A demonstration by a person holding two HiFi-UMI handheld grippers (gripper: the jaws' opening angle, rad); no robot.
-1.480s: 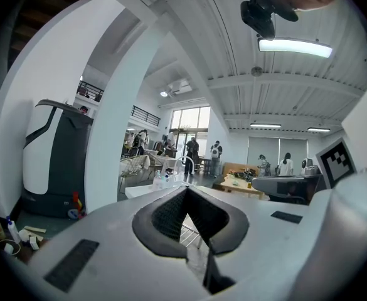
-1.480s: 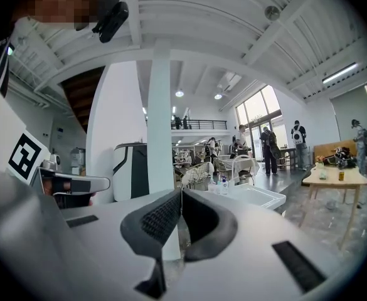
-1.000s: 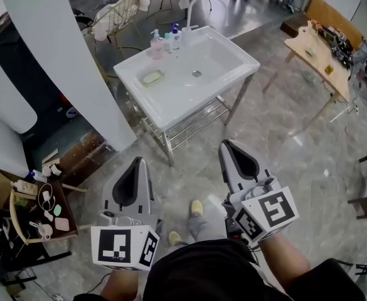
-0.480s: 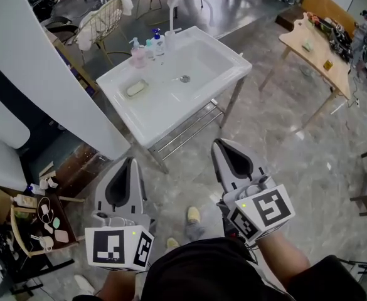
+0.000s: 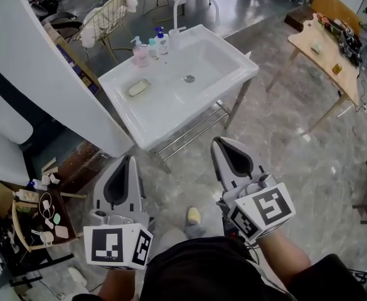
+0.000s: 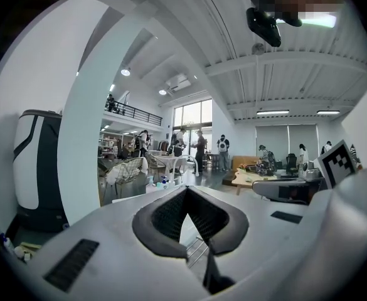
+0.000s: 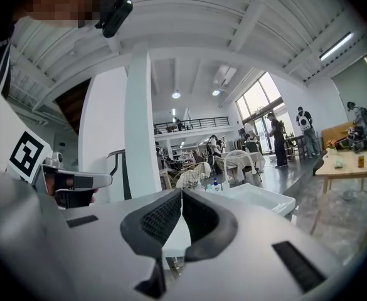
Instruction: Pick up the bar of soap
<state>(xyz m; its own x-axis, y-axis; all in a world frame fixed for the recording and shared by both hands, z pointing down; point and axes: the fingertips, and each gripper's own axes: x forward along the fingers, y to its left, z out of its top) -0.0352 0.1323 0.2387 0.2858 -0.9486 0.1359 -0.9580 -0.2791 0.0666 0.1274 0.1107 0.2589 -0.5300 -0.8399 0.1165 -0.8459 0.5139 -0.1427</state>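
The pale bar of soap (image 5: 138,88) lies on the left ledge of a white sink (image 5: 218,96) on a metal stand, seen in the head view. Both grippers hang well short of the sink, over the stone floor, and point toward it. My left gripper (image 5: 128,159) is shut, with nothing between its dark pads. My right gripper (image 5: 219,142) is shut and empty too. In the right gripper view the sink (image 7: 258,199) shows past the closed right gripper (image 7: 180,192). The left gripper (image 6: 184,189) fills the lower half of its own view, and the soap is hidden there.
Pump bottles (image 5: 150,46) and a curved faucet (image 5: 192,2) stand at the sink's back edge. A white column (image 5: 45,61) rises left of it, with a cluttered low table (image 5: 42,215) below. A wooden table (image 5: 330,46) stands at the right, a wire chair (image 5: 111,17) behind.
The sink has drawn a little closer and shifted left in the head view as the person steps toward it. Both grippers stay shut and level.
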